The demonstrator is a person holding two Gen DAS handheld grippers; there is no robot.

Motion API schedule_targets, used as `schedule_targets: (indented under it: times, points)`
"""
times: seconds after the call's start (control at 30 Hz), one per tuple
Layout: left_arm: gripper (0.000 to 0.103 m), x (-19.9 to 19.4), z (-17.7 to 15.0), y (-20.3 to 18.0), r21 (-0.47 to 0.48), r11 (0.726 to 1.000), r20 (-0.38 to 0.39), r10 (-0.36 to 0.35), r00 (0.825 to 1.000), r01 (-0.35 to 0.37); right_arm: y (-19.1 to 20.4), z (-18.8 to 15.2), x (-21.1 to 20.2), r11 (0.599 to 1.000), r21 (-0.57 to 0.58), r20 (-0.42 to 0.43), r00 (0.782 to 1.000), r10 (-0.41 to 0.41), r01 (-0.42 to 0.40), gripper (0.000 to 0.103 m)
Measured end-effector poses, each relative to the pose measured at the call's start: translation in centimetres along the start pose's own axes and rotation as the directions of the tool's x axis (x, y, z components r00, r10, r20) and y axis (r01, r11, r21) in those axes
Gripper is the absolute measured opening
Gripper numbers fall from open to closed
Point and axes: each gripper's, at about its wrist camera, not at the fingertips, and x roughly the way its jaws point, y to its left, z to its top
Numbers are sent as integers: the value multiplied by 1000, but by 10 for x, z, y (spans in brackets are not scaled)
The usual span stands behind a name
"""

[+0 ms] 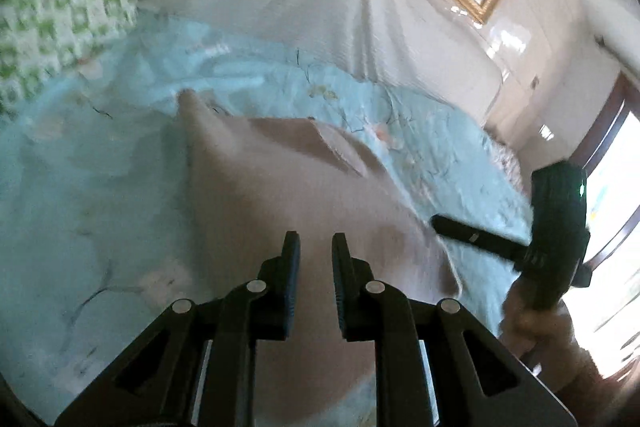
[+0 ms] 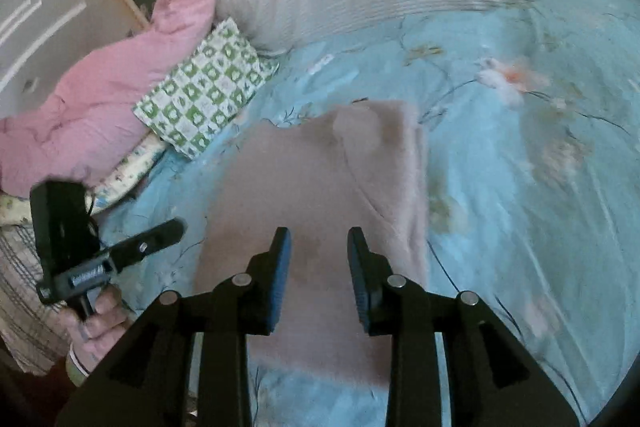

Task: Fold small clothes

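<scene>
Here, a dusty-pink garment point(image 2: 320, 187) lies flat on the bed's pale-blue floral cover point(image 2: 540, 187), partly folded (one edge turned over). L gripper point(image 1: 316, 247) hovers above it, jaws narrowly apart, holding nothing; R gripper point(image 2: 319, 243) likewise, gap wider. Green-checked pillow point(image 2: 204, 95) and pink quilt point(image 2: 100, 99) sit near the headboard.

Left hand-held gripper point(image 1: 316, 247), jaws slightly apart and empty, hovers over a beige garment point(image 1: 280, 187) on blue bedding point(image 1: 100, 187).
</scene>
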Motion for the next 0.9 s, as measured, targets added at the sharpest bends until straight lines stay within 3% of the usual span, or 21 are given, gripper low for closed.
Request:
schedule_targets:
  times: [0.13,0.27,0.53,0.77,0.9]
  points:
    - [11,40,-10,12,-36,998,-108,40,993,-44,-10,-1,25,994,-42,-50,994,-102,100,27]
    - [5,54,-19,19,-45,998,-110,39,993,-44,-26,-14,40,985,-89,-66,986,-156,150,22]
    - [6,26,-24,7,-25,998,-72,60,996,-62,-33,-13,23,995,-27,-48,994,-95,93,18]
    - [7,-20,-73,-15,29,998,-51,54,997,-53,-11,-46,-16,997,-73,-41,999,-15,12,21]
    - [7,-12,-102,-6,12,997,-105,77,991,-76,-21,-68,-12,995,-67,-89,993,-78,72,21]
